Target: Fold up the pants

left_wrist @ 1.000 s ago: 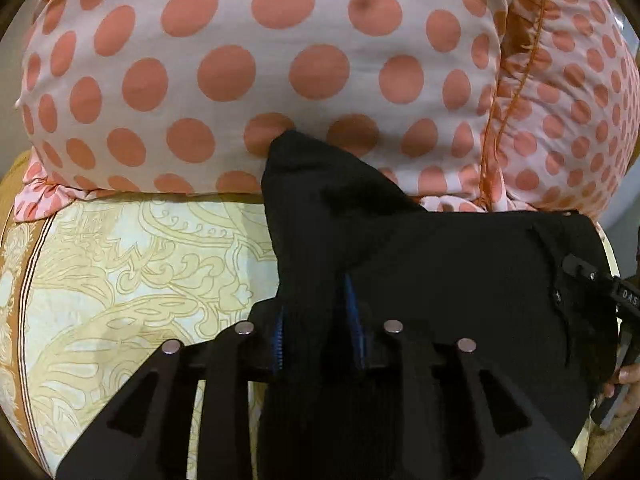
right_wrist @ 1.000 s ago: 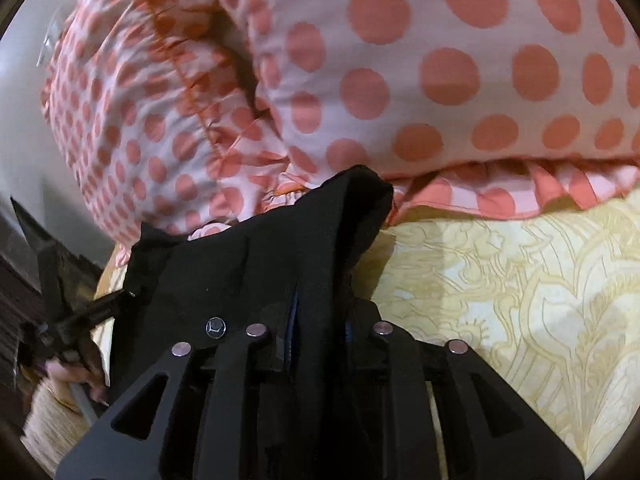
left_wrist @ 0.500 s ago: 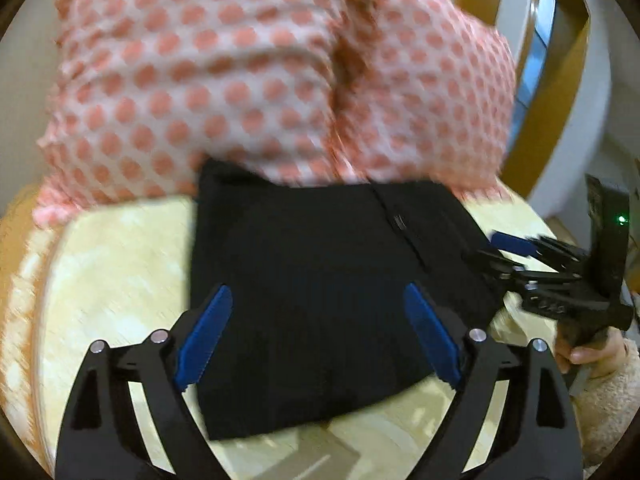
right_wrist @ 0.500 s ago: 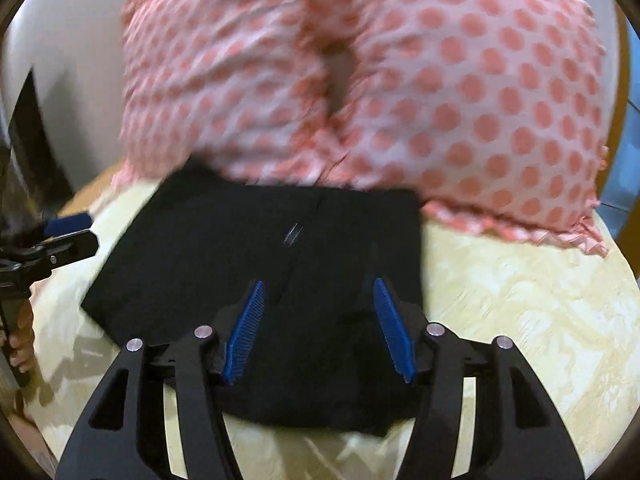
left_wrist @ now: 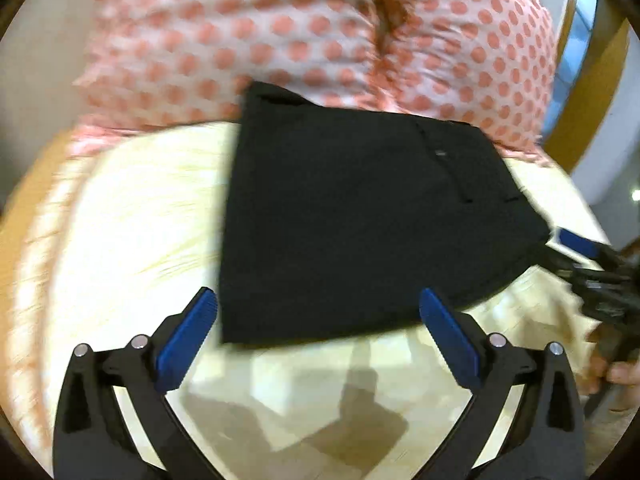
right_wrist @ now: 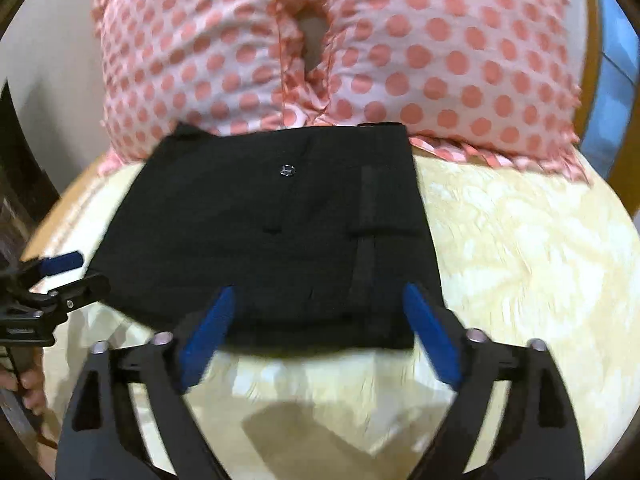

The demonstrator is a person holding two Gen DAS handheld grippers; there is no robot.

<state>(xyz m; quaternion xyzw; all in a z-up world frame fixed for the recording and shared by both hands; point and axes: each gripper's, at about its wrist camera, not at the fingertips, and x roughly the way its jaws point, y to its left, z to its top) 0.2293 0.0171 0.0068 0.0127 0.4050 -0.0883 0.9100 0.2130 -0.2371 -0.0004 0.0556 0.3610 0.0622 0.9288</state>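
With my left gripper (left_wrist: 316, 320) and right gripper (right_wrist: 316, 328) just opened wide and holding nothing, the folded pants (right_wrist: 272, 236) lay flat on the bed (right_wrist: 520, 260) at twelve o'clock below the pillows (right_wrist: 440, 60), so I judged the fold released, needing only smoothing.

You are looking at a bed (right_wrist: 520, 240) with a pale yellow cover that has a soft leafy pattern. At the far end lie two big pillows (right_wrist: 440, 48), white with orange dots, side by side and touching. Behind them you see a plain light wall (right_wrist: 52, 40). On the right stands a curved wooden frame (left_wrist: 580, 92), with a strip of blue (left_wrist: 576, 32) beside it. The light is warm.
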